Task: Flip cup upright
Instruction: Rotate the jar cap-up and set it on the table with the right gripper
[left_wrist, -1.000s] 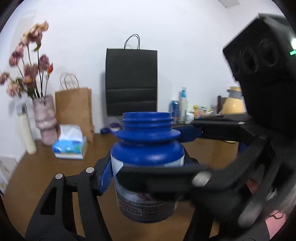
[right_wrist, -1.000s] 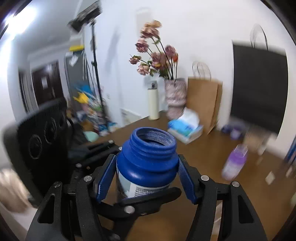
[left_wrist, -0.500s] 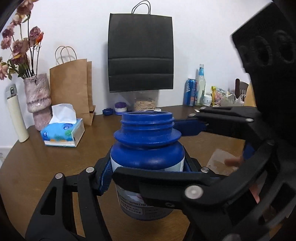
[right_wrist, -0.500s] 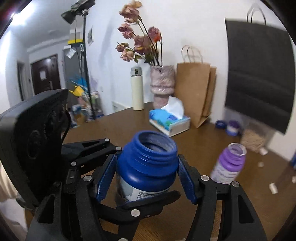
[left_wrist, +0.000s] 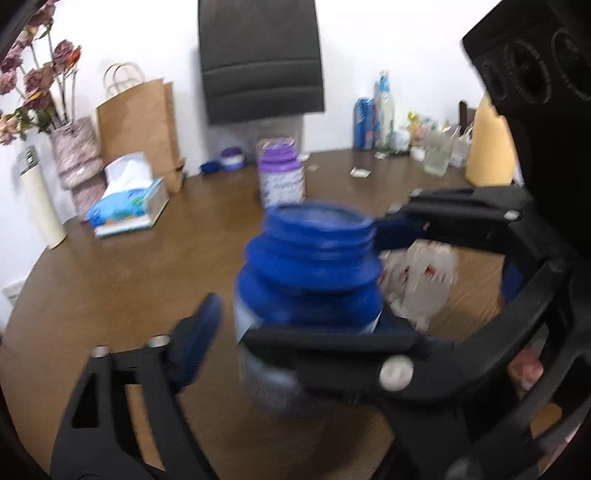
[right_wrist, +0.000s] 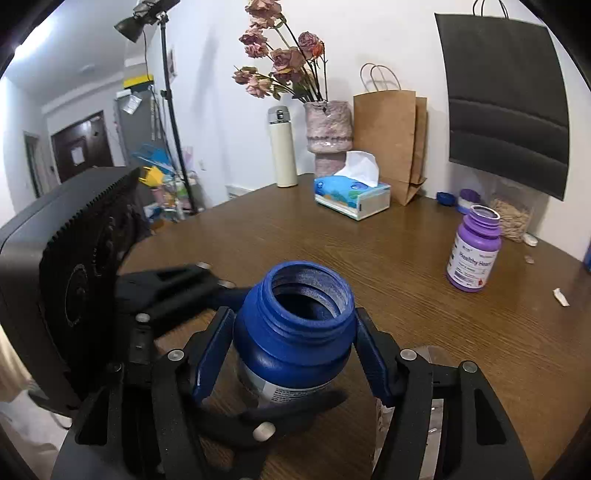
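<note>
A blue open-mouthed jar (right_wrist: 293, 328) with a white label stands upright, mouth up, just above or on the brown table (right_wrist: 369, 251). My right gripper (right_wrist: 293, 354) is shut on the jar, its blue pads (right_wrist: 212, 354) pressed on both sides. In the left wrist view the jar (left_wrist: 310, 295) is blurred. My left gripper (left_wrist: 291, 343) is open: its left pad (left_wrist: 195, 339) stands apart from the jar, and its right finger is hidden behind the right gripper's arm.
A purple jar (right_wrist: 474, 251) stands upright at the right. A tissue box (right_wrist: 352, 195), brown paper bag (right_wrist: 391, 129), flower vase (right_wrist: 328, 136) and white flask (right_wrist: 282, 147) line the back. A clear wrapper (left_wrist: 424, 273) lies by the blue jar.
My left gripper has opened and let go of the blue jar. Both grippers and the jar have come down toward the table. The right gripper still holds the jar.
</note>
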